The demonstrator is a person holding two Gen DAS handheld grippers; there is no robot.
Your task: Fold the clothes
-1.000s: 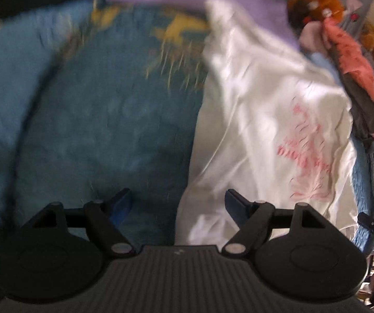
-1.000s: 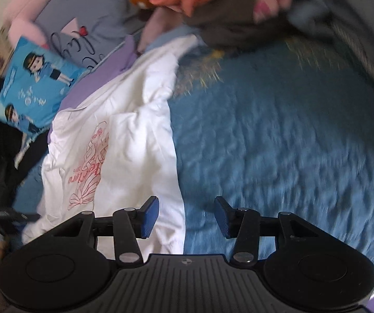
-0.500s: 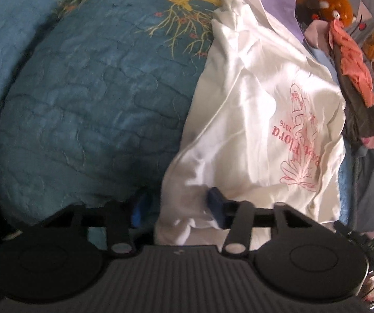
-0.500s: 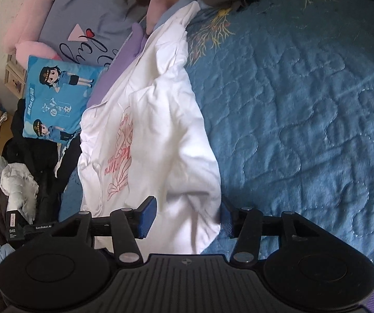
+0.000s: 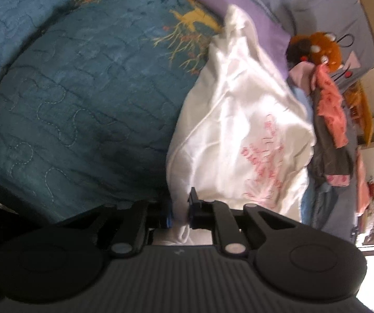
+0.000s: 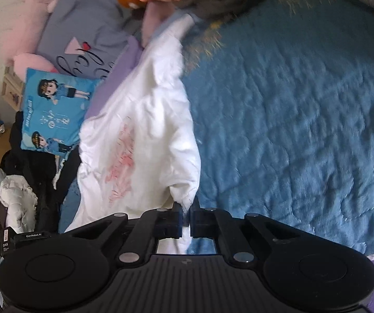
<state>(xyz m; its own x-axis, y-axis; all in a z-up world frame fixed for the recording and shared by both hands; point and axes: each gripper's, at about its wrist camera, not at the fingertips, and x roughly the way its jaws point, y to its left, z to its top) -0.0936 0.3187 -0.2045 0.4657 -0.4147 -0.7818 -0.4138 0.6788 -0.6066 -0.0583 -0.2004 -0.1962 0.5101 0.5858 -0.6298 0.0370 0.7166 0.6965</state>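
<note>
This is a bedroom in a home. A bed has a blue quilt point(image 6: 291, 104) on it. At the upper left sit a cartoon pillow point(image 6: 53, 112), a stuffed toy point(image 5: 322, 49) and pink pillows point(image 6: 27, 28). Clothes point(image 6: 17, 195) are piled at the lower left.

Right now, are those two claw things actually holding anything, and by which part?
Yes. Both pinch the white shirt by its near edge: the right gripper is shut on it, and the left gripper is closing on a fold.
</note>
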